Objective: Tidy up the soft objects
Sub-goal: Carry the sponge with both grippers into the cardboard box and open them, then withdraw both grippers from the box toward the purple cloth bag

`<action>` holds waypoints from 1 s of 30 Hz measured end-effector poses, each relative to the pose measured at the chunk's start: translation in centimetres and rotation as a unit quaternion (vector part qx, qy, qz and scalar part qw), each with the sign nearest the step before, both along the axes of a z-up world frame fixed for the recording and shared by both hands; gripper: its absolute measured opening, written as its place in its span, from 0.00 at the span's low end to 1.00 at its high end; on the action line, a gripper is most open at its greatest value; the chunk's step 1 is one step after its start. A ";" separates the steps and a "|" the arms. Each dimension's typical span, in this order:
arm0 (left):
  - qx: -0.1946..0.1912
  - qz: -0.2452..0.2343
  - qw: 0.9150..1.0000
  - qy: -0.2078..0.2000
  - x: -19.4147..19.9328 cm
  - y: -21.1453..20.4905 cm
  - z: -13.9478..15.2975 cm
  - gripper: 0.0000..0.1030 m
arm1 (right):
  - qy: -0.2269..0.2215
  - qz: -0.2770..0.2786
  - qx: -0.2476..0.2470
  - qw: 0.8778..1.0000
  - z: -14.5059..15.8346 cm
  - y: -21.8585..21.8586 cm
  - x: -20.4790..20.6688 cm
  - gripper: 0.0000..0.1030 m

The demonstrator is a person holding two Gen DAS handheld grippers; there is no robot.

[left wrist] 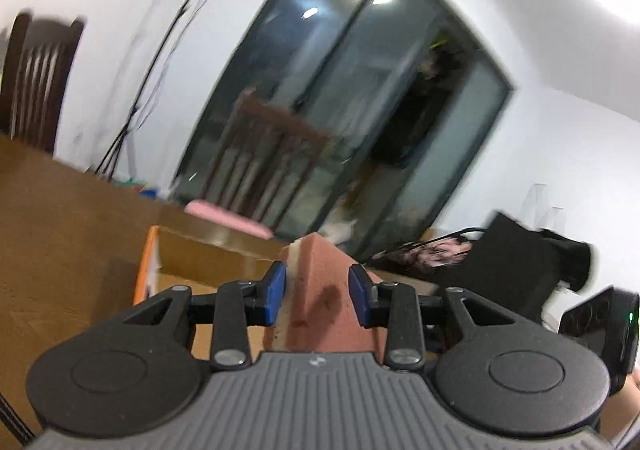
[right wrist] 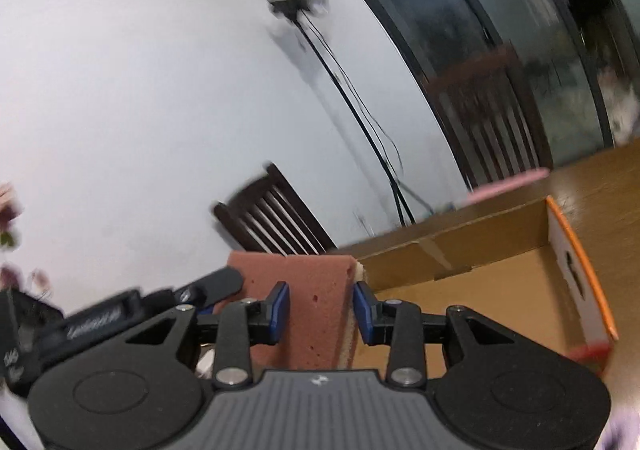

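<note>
My left gripper (left wrist: pixel 318 296) is shut on a reddish-brown sponge (left wrist: pixel 320 290) with a pale backing, held up in the air above the table. My right gripper (right wrist: pixel 320 310) is shut on the same kind of sponge (right wrist: pixel 312 302); its blue pads (right wrist: pixel 280 310) press both sides. The other gripper's black finger (right wrist: pixel 216 286) touches this sponge at its left edge, so both grippers seem to hold one sponge. An open cardboard box (left wrist: pixel 192 262) with an orange rim lies on the wooden table just behind the sponge; it also shows in the right wrist view (right wrist: pixel 500 290).
Dark wooden chairs (left wrist: pixel 36 78) (right wrist: pixel 272 222) stand by the white wall. A pink cushion (left wrist: pixel 228 218) lies on the table's far edge. A black bag (left wrist: pixel 520 258) sits at the right. A glass door (left wrist: pixel 360 110) and a stand with cables (right wrist: pixel 360 122) are behind.
</note>
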State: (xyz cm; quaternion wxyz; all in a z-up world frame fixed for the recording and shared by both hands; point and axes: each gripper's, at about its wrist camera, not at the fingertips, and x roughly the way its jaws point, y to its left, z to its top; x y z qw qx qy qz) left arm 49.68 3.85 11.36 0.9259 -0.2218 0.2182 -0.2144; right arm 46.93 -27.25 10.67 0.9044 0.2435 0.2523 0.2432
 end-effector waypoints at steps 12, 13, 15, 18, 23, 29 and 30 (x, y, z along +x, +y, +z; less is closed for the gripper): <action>0.133 0.064 0.977 0.151 16.6 -1.1 -6.5 0.45 | 0.191 0.002 0.002 0.982 -9.6 3.2 21.9 0.33; 0.143 0.064 0.976 0.149 17.0 -1.5 -6.7 0.47 | 0.200 0.002 0.006 0.980 -10.4 3.3 22.4 0.33; 0.153 0.061 0.977 0.137 16.9 -1.7 -6.4 0.50 | 0.216 -0.002 0.003 0.976 -11.5 3.7 22.9 0.33; 0.153 0.058 0.980 0.117 16.5 -1.8 -5.9 0.58 | 0.218 0.008 -0.007 0.976 -11.8 4.6 23.0 0.33; 0.158 0.053 0.983 0.081 14.5 -1.6 -4.3 0.65 | 0.188 0.011 -0.019 0.982 -10.1 4.5 21.8 0.34; 0.159 0.038 0.986 0.021 9.0 -0.6 -1.0 0.82 | 0.107 0.023 -0.033 0.993 -3.9 2.2 16.5 0.47; 0.170 0.041 0.985 0.003 7.3 -0.4 -0.5 0.83 | 0.093 0.026 -0.035 0.995 -2.7 1.6 15.0 0.49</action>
